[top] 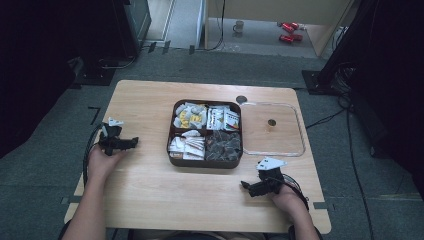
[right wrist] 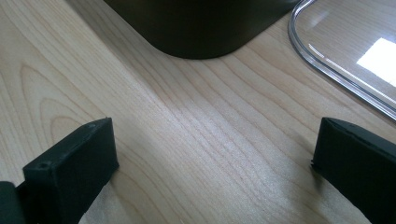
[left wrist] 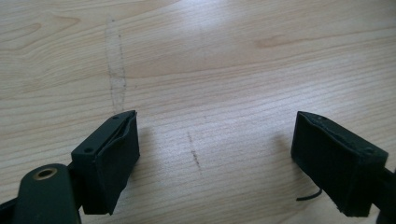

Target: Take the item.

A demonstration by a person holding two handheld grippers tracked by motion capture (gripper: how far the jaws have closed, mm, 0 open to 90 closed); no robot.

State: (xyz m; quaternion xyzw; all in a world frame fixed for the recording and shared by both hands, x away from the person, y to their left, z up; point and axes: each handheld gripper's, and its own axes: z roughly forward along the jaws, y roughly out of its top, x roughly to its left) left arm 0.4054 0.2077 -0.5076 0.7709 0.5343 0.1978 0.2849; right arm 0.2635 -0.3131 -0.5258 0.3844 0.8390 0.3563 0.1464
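A brown four-part tray (top: 202, 164) sits mid-table, holding several small packets: yellow and white ones (top: 190, 116) at the back, dark ones (top: 223, 145) at the front right. Its clear lid (top: 272, 129) lies flat just right of it. My left gripper (top: 131, 143) rests on the wood left of the tray, pointing toward it, open (left wrist: 215, 158) with bare table between its jaws. Near the front right, my right gripper (top: 246, 186) is open (right wrist: 215, 163) too, nothing between its jaws. Ahead of it are the tray's rounded corner (right wrist: 201, 28) and the lid's edge (right wrist: 341, 60).
The wooden table (top: 150, 190) has bare wood in front of the tray and on its left. A small dark round mark (top: 241, 99) lies behind the tray. On the floor beyond are a mug (top: 239, 26), red items (top: 288, 31) and cables (top: 345, 125).
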